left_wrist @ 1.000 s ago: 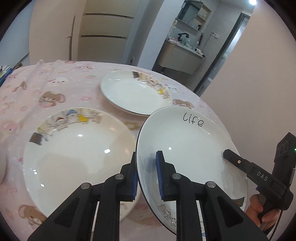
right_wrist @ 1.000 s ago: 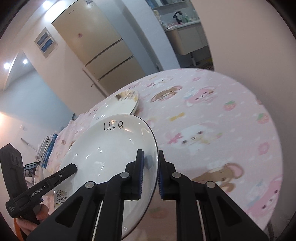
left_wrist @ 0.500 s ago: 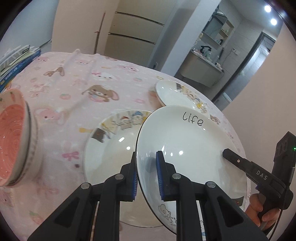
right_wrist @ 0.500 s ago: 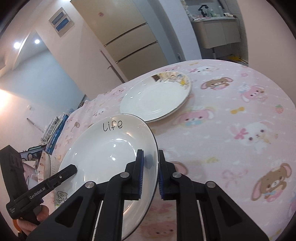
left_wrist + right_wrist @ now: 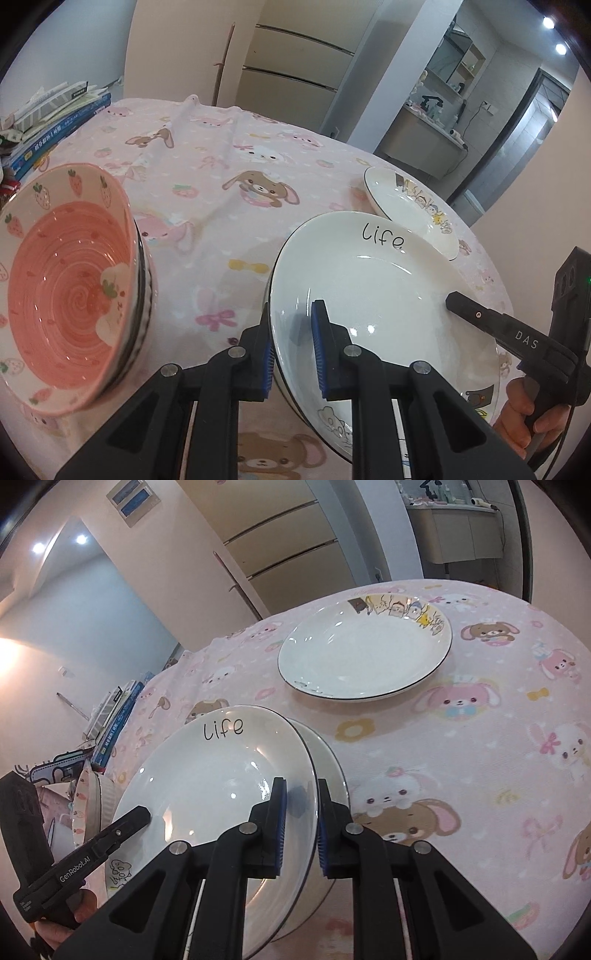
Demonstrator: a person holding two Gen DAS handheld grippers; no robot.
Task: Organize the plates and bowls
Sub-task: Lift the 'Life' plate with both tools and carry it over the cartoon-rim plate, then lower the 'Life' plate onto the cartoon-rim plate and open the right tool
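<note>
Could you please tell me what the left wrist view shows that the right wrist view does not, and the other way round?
Only the left wrist view looks into the pink strawberry bowl, which sits on darker bowls.

Only the right wrist view shows a second plate lying under the held one, and the whole cartoon-rimmed plate.

Both show the "Life" plate gripped at opposite rims by the left gripper and right gripper, the pink tablecloth and the stack of books.
</note>
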